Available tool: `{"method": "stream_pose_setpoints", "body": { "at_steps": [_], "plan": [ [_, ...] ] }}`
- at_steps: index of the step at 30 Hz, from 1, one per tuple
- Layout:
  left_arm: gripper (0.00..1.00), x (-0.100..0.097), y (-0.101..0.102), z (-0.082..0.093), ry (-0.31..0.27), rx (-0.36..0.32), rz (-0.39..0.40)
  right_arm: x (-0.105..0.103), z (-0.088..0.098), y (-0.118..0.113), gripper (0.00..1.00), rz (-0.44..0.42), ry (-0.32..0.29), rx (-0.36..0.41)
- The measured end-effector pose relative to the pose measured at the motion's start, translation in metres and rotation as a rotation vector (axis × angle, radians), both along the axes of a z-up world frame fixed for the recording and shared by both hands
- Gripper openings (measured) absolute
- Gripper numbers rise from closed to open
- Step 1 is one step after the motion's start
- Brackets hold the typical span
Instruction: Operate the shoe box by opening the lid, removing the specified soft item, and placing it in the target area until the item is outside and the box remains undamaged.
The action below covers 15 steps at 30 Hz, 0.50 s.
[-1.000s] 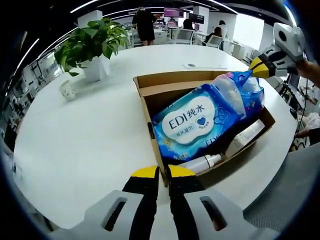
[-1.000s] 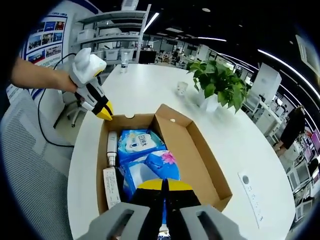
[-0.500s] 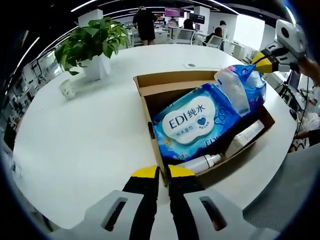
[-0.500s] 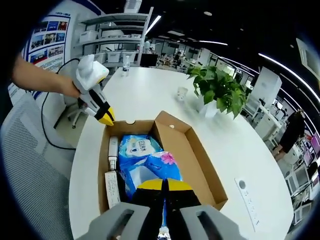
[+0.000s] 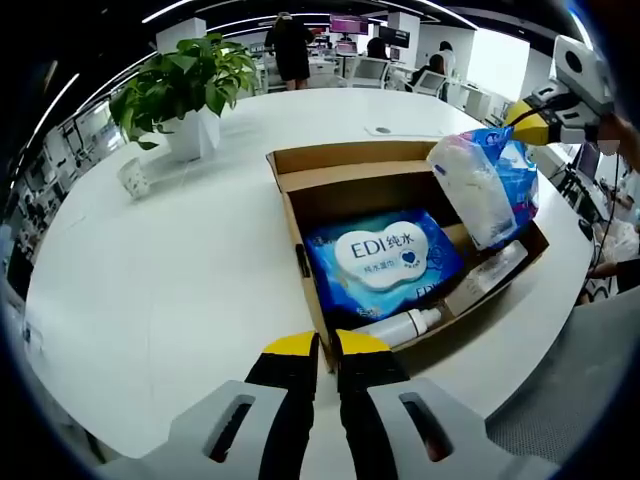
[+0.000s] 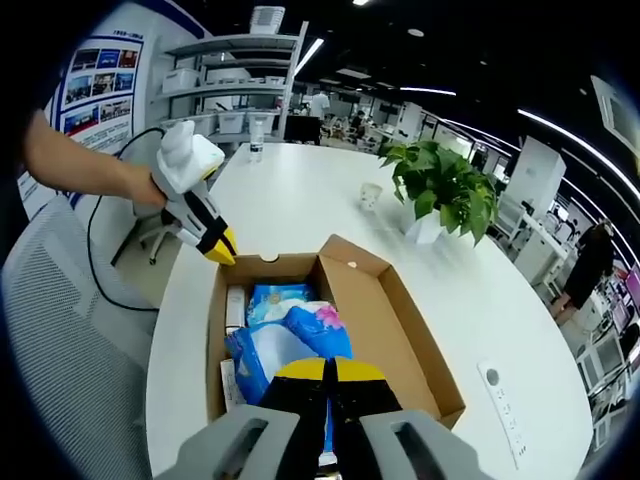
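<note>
your right gripper (image 5: pixel 527 120) was clamped on one blue soft pack (image 5: pixel 485 180); one "edi 纯水" pack (image 5: pixel 385 255) lay boxed; left gripper (image 5: pixel 315 345) was closed, empty.

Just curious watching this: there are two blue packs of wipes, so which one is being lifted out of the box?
The pack with the clear end, hanging from the right gripper above the box. The EDI pack lies flat inside.

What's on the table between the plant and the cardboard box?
Nothing. In the left gripper view, bare white table lies between the potted plant and the open cardboard box. A small cup stands off to the side.
</note>
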<state>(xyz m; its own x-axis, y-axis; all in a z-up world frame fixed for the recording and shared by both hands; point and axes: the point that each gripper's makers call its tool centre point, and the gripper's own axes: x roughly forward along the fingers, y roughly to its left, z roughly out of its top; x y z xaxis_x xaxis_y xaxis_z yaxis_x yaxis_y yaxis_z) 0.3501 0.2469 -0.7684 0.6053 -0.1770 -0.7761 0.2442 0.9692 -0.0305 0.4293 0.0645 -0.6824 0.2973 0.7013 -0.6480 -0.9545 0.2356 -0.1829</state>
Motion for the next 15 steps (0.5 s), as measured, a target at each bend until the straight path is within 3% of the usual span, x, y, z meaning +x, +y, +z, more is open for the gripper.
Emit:
{"method": "stream_pose_setpoints", "body": {
  "at_steps": [9, 15],
  "plan": [
    [0.04, 0.000, 0.001, 0.005, -0.016, 0.003, 0.001, 0.005, -0.013, 0.004, 0.00, -0.017, 0.012, 0.000],
    [0.00, 0.006, 0.001, 0.017, -0.053, 0.014, -0.003, 0.011, -0.026, 0.007, 0.00, -0.045, 0.028, 0.003]
  ]
}}
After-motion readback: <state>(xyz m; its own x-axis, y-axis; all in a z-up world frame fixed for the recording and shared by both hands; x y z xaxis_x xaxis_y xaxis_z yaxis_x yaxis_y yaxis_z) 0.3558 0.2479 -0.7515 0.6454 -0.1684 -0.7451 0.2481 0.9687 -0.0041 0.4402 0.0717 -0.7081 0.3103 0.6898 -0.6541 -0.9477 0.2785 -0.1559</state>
